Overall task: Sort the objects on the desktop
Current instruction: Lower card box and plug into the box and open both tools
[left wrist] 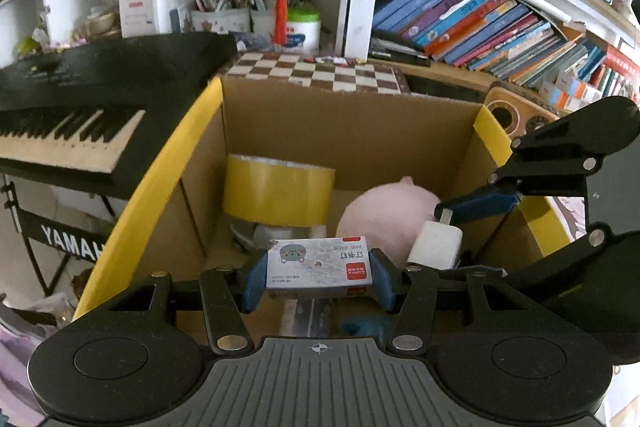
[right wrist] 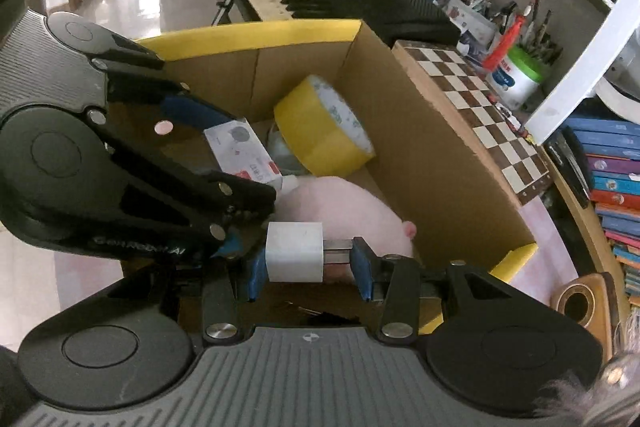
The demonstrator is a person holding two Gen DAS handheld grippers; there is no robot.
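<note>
My left gripper (left wrist: 318, 281) pinches a small staple box (left wrist: 318, 263) crosswise between its blue pads, the printed face with the cat drawing and red label turned up toward me; my right gripper (right wrist: 308, 263) is clamped on a white charger plug (right wrist: 295, 257), one pad on the white body and the other on the metal prongs that stick out sideways; both tongs hang over the open cardboard box (left wrist: 344, 123) with yellow tape along its rim, pointing down into it; seen from my left tongs, the right tongs come in from the right side, their tips and the plug just beside my staple box; seen from my right tongs, the left tongs cross in from the left, the staple box ahead of and above the plug; below and ahead of both sets of tips lies a pink plush toy (left wrist: 384, 217) on the box floor, directly under the plug; beyond the staple box a roll of yellow tape (left wrist: 278, 193) stands tilted against the far corner, resting on something pale I cannot make out; outside the box, beyond its far wall from my left tongs, a chessboard (left wrist: 320, 71) lies flat; a black keyboard (left wrist: 80, 99) runs along the left side; bookshelves (left wrist: 500, 27) fill the right.
</note>
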